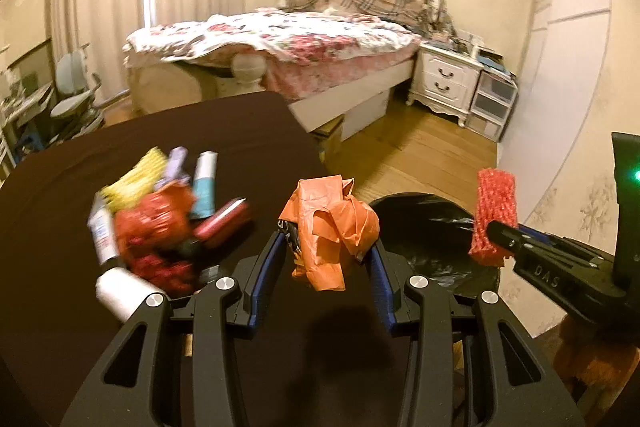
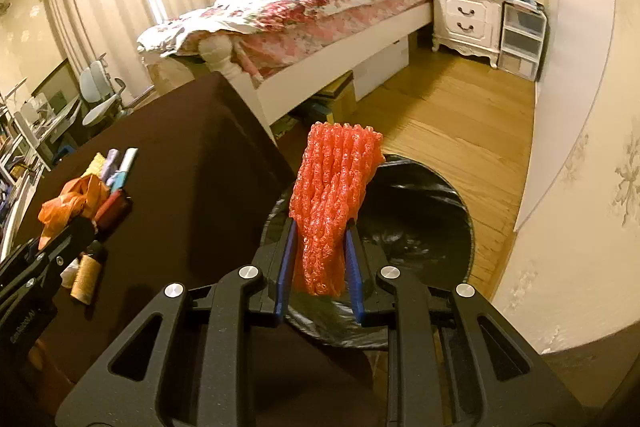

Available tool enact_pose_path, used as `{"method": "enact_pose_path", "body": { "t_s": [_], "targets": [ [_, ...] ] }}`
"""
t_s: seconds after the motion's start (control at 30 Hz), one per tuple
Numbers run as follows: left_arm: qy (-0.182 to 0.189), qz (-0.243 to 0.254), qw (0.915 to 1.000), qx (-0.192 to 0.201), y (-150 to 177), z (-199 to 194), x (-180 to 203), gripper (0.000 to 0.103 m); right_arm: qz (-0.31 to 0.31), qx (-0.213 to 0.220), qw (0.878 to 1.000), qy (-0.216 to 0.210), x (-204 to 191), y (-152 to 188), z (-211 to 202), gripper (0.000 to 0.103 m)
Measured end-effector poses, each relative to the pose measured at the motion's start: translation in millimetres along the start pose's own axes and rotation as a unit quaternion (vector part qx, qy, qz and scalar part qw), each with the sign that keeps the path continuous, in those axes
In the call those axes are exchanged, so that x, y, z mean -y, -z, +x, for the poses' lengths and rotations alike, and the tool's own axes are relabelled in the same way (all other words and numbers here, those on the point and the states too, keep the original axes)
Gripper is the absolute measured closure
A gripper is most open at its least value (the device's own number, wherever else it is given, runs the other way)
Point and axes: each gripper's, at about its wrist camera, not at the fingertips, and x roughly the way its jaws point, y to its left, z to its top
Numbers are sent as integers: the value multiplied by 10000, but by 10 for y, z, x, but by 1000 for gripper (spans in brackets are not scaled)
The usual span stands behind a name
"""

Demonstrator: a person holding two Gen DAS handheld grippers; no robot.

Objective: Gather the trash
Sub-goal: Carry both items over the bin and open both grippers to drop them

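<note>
We hold the left gripper [image 1: 328, 247] closed on a crumpled orange plastic bag [image 1: 332, 223]. The bag has no clear long axis; it hangs as a loose bundle between the blue pads, a little above the table [image 1: 160, 131], near the table's right edge. Its lowest flap points down toward the dark cloth.

The right gripper [image 2: 320, 259] is clamped on a red foam net sleeve [image 2: 332, 199]. The sleeve is long and flat, and its long axis runs along the fingers: one end sticks up and forward past the fingertips, the other end hangs down between the jaws. It is over the near rim of the trash bin [image 2: 452, 203], which is lined with a black bag and stands on the wooden floor just beside the table's right edge.

On the table, toward its left edge, lies a pile of other trash [image 1: 160, 219]: a yellow net, a purple wrapper, a white and teal tube, a red flat case, a white roll. In the left wrist view this pile is blurred.
</note>
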Motion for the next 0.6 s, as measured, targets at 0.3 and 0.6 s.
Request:
{"method": "enact_pose_path", "body": {
  "t_s": [0.3,0.6],
  "targets": [
    [61,324,9992,-208,-84,407,392,60,162,-99,9998,6,316,-36,136,80],
    [31,572,9978,-347,-142,665,614,60,274,-122,9995,21,491,-91,216,79]
  ]
}}
